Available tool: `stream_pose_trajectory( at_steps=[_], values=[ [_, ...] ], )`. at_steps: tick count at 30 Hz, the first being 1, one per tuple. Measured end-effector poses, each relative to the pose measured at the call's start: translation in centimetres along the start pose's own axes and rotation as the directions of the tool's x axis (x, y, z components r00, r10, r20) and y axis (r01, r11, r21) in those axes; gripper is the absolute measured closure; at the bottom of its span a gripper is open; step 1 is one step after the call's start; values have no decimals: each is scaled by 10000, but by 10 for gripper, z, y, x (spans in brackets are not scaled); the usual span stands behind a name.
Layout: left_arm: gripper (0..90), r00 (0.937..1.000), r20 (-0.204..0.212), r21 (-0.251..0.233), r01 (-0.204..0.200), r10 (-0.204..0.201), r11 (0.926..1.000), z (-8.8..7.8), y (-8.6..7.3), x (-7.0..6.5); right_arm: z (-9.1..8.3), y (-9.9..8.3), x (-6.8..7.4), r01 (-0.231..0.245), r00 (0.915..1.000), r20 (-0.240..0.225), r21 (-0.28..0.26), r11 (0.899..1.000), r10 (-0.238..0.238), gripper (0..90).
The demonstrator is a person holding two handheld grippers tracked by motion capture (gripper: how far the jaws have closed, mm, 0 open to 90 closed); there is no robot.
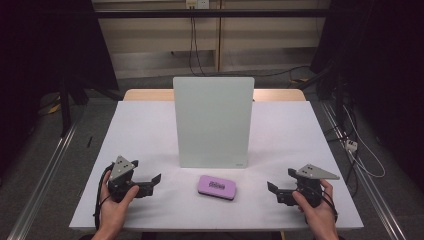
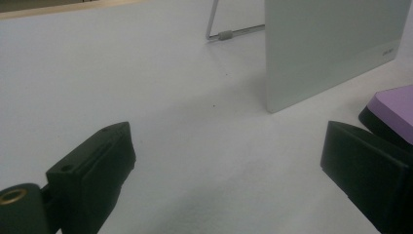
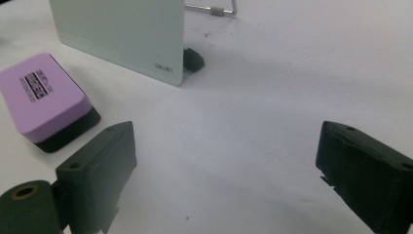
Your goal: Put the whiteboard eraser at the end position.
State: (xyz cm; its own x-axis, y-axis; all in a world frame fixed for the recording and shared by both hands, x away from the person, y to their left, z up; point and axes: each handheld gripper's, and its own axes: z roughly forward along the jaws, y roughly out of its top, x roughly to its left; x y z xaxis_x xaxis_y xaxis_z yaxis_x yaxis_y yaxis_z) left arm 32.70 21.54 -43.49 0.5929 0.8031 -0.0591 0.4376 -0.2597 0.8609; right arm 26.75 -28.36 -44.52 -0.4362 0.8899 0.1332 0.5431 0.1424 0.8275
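A pale whiteboard (image 1: 213, 122) stands upright on a stand at the middle of the white table (image 1: 140, 130). A purple eraser (image 1: 217, 187) with a black base lies flat just in front of it. My left gripper (image 1: 154, 182) rests on the table left of the eraser, held by a hand, jaws open and empty. My right gripper (image 1: 272, 190) rests to the eraser's right, also open and empty. In the left gripper view the open gripper (image 2: 226, 146) faces the whiteboard (image 2: 331, 44), with the eraser (image 2: 394, 105) at far right. In the right gripper view the gripper (image 3: 226, 146) has the eraser (image 3: 41, 95) on its left.
The whiteboard's wire stand (image 3: 214, 9) and a small black foot (image 3: 194, 59) sit behind its lower corner. Bare white table surface lies on both sides of the board. Cables and dark curtains surround the table on the floor.
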Motion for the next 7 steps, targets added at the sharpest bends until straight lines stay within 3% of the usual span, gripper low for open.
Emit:
stream_pose_trajectory(
  at_steps=[7],
  values=[
    [53,9999,122,38,112,-113,9999,0,0,2,-1,1,-2,-72,10000,-59,-248,9997,71,70]
  ],
)
